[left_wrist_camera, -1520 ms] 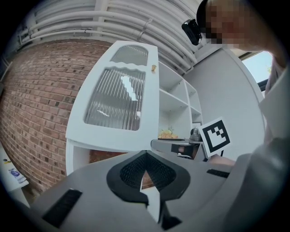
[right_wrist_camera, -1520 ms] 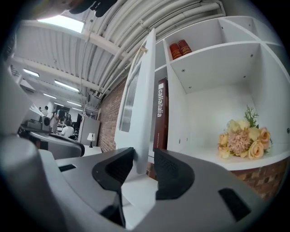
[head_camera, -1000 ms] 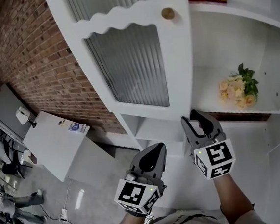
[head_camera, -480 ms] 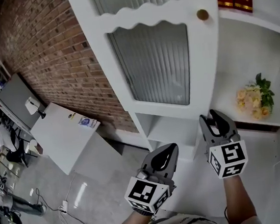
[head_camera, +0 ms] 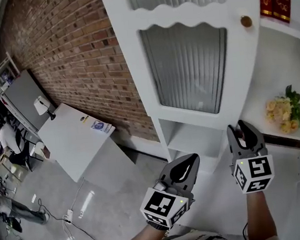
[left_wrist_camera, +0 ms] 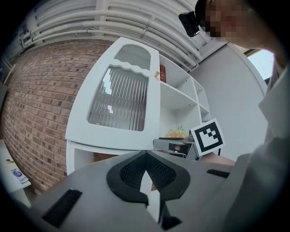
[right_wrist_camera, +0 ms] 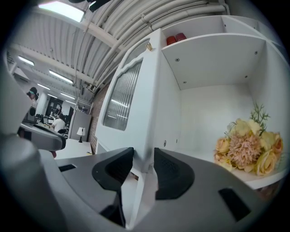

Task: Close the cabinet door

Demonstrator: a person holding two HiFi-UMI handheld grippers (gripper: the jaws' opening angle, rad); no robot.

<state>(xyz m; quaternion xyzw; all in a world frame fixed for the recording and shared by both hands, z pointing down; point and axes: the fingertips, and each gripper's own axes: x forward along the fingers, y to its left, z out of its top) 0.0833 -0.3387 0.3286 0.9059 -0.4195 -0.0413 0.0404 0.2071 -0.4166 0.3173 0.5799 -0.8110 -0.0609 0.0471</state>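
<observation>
Brick wall (head_camera: pixel 75 55) — R gripper (head_camera: pixel 241 129) on door (head_camera: pixel 187 66)

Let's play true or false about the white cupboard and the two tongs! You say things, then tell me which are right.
1. The cabinet door is closed. False: it stands open.
2. The right tongs grip the door's edge. True.
3. The left tongs hold the flowers. False: they are shut on nothing, and the flowers lie on a shelf.
4. The wall beside the cabinet is brick. True.
</observation>
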